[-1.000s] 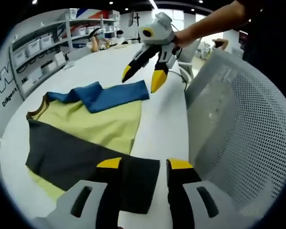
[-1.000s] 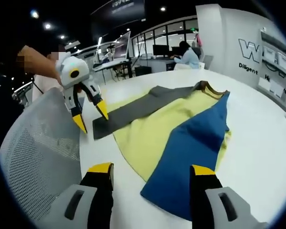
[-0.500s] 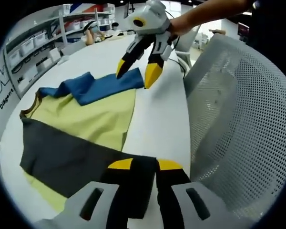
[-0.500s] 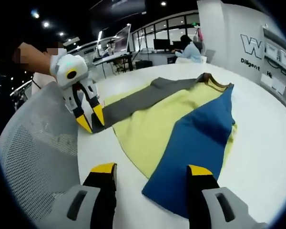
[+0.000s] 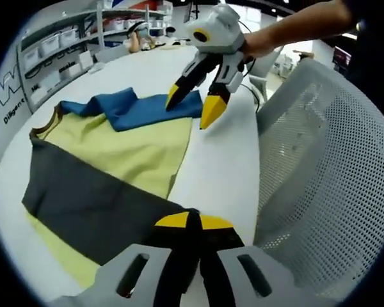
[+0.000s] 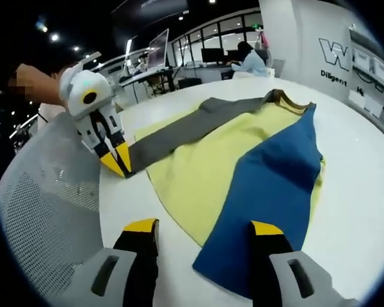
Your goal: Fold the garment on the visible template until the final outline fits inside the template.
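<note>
A garment with a yellow body (image 5: 128,147) (image 6: 205,166), a dark grey sleeve (image 5: 83,198) (image 6: 179,131) and a blue sleeve (image 5: 141,105) (image 6: 275,173) lies flat on the white table (image 5: 224,166). My left gripper (image 5: 191,220) is shut on the end of the grey sleeve; in the right gripper view the left gripper (image 6: 118,163) pinches that same end at the table's edge. My right gripper (image 6: 203,227) is open, with the blue sleeve's end just ahead of its right jaw. In the left gripper view the right gripper (image 5: 192,109) hovers open over the blue sleeve's end.
A grey mesh chair back (image 5: 320,160) (image 6: 45,211) stands close against the table's near edge, beside both grippers. Shelves with bins (image 5: 51,48) line the far wall. A person sits at a far desk (image 6: 246,61).
The left gripper's jaws have come together on the grey sleeve's end. The right gripper stays open and has dropped slightly nearer the blue sleeve's end.
</note>
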A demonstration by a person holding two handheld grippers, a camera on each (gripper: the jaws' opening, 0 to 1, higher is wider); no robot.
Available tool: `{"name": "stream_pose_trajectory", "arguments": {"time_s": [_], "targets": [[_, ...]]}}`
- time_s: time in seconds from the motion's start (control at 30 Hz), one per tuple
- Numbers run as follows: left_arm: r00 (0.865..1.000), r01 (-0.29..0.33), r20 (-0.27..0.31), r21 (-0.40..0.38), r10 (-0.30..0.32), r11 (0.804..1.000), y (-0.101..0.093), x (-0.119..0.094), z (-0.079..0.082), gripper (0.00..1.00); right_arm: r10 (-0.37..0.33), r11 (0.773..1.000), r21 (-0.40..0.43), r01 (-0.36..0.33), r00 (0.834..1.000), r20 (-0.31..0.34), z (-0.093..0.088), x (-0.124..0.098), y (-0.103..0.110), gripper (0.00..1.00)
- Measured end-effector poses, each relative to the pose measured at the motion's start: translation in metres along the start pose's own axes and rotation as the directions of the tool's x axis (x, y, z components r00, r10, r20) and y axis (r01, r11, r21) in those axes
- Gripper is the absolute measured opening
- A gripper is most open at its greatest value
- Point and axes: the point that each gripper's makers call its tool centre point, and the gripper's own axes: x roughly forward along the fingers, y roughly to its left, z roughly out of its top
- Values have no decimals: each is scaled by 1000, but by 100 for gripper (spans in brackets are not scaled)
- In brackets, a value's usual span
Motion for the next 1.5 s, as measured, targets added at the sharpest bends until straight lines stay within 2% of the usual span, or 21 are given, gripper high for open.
{"name": "stream_pose_trajectory", "arguments": {"time_s": [0.07,0.17,0.4,0.5,0.67,0.83,1.2,1.5], "targets": [[1000,-1,-4,-39,1,999,0,-1,0,2,2,1000,-2,-2,1000,-5,-1,0,0,52],[1000,-1,14,-51,2,999,1,-6,4,2,4,999,-34,-4,1000,-16,-5,-2,2,51],[993,7,114,-145,10,989,9,-25,25,2,0,998,-64,0,1000,1,-14,-10,7,51],[991,-10,131,-172,33,985,17,-33,29,2,-3,997,-80,2,1000,-5,-18,-13,6,49],[978,-40,193,-210,82,977,35,-52,44,2,-12,997,-71,11,1000,-6,-23,-19,3,46],[962,-96,228,-241,152,966,61,-75,49,2,-17,998,-68,17,1000,-2,-25,-21,4,45],[924,-186,259,-333,280,924,109,-122,44,2,-20,998,-60,19,1000,-13,-31,-29,3,39],[905,-224,269,-357,330,907,125,-138,41,2,-15,999,-37,14,1000,-19,-41,-40,8,36]]}}
